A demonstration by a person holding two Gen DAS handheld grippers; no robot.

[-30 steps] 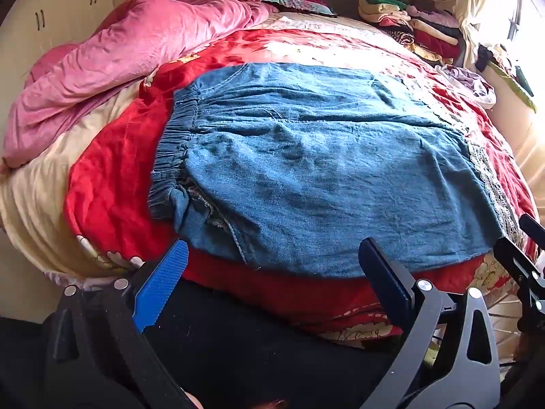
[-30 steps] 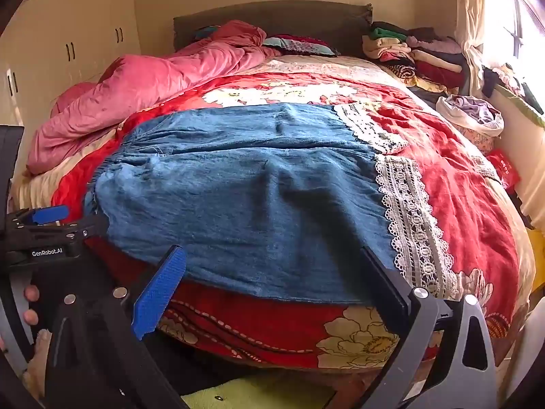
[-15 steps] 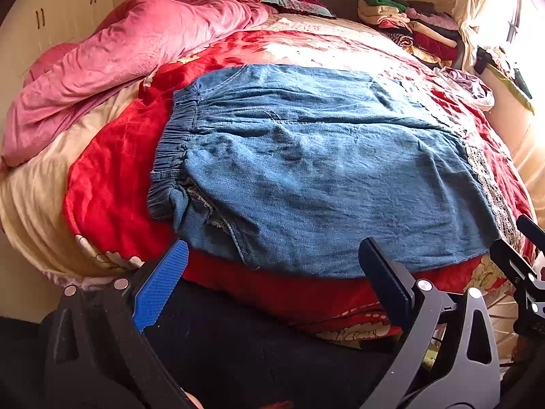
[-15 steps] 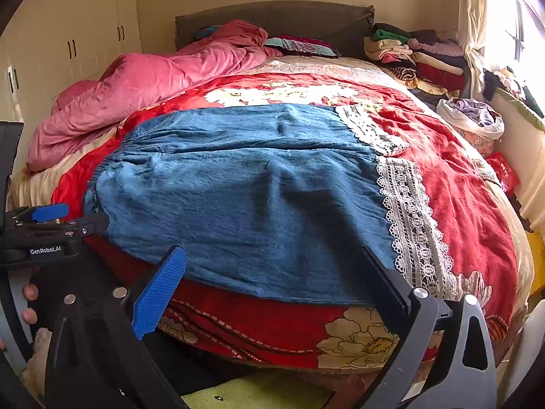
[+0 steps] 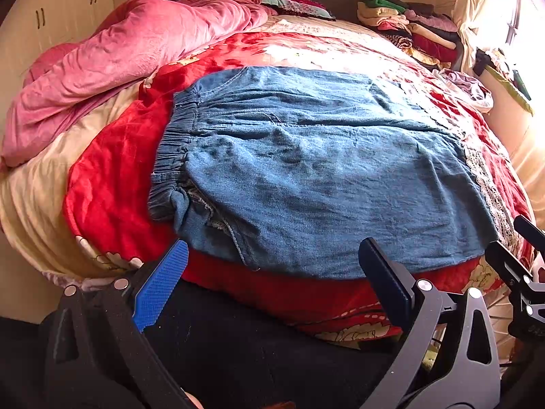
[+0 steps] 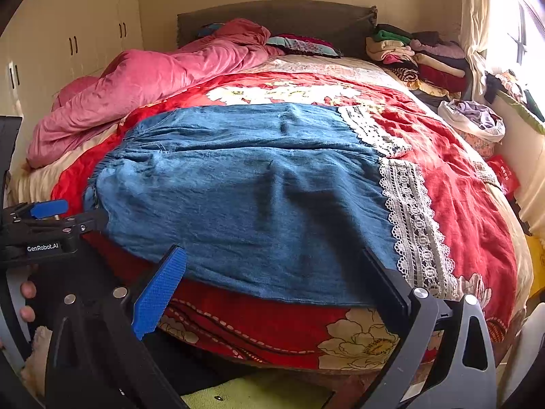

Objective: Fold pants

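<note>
Blue denim pants (image 5: 306, 170) (image 6: 245, 191) lie spread flat across the red flowered bedspread (image 5: 109, 184) (image 6: 470, 204), elastic waistband at the left, white lace-trimmed leg ends (image 6: 412, 218) at the right. My left gripper (image 5: 272, 272) hovers open just short of the pants' near edge, close to the waistband end, holding nothing. My right gripper (image 6: 276, 272) is open too, low over the near edge toward the lace hems, and empty. The left gripper's body shows at the left edge of the right wrist view, with a person's fingers on it.
A crumpled pink duvet (image 5: 129, 54) (image 6: 153, 78) fills the bed's far left. Folded clothes (image 5: 408, 24) (image 6: 419, 58) are stacked at the headboard's right. A bundle of pale cloth (image 6: 473, 119) lies at the right bed edge, cupboards (image 6: 68, 44) stand on the left.
Both views crept slightly closer to the bed; the pants lie as before. Both grippers stay open and empty.
</note>
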